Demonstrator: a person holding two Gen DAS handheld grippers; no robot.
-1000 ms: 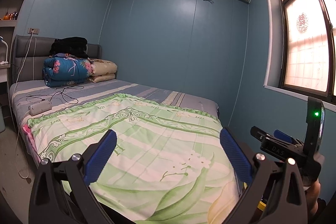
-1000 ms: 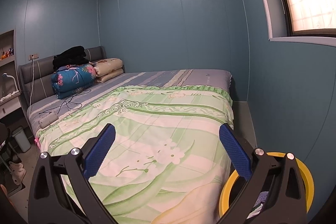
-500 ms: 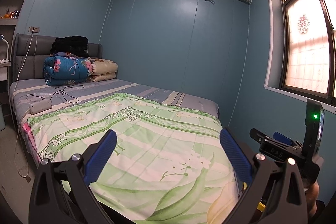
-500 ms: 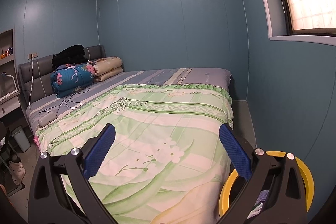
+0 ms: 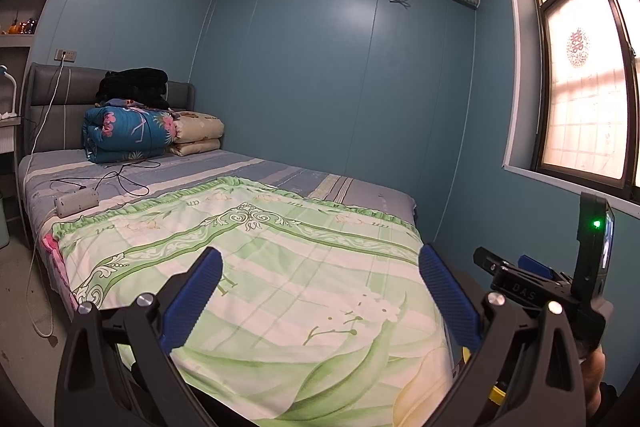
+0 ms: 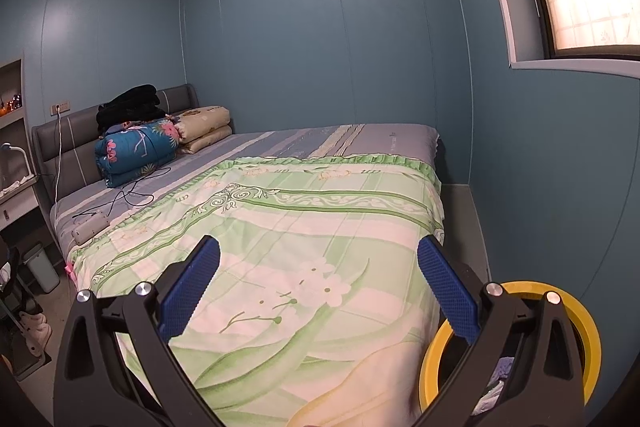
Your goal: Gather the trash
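Grippers both up and idle here, the left gripper (image 5: 320, 291) and the right gripper (image 6: 318, 287) each with jaws spread wide and nothing between the ribbed blue pads (image 5: 192, 297), looking out over the bed (image 5: 256, 267); no trash shows on the green floral quilt (image 6: 304, 247), which lies smooth and flat, soft cotton with a frilled edge. The one task thing in sight is the yellow-rimmed bin (image 6: 432, 367), low at the right beside the foot of the bed, round, rigid plastic, with what looks like crumpled pale scraps inside, partly hidden behind the right gripper's frame. My read is this is the search step, so the sensible play is to sweep slowly, check the floor along the bed and the far side near the white power strip (image 5: 76, 202) and its loose black cable (image 5: 120, 179), and leave those alone since they are not rubbish. Folded blankets (image 6: 136, 151) sit bulky and soft against the padded grey headboard (image 5: 52, 99). Anything thin or crumpled will want a pinch low against the fabric without catching the quilt
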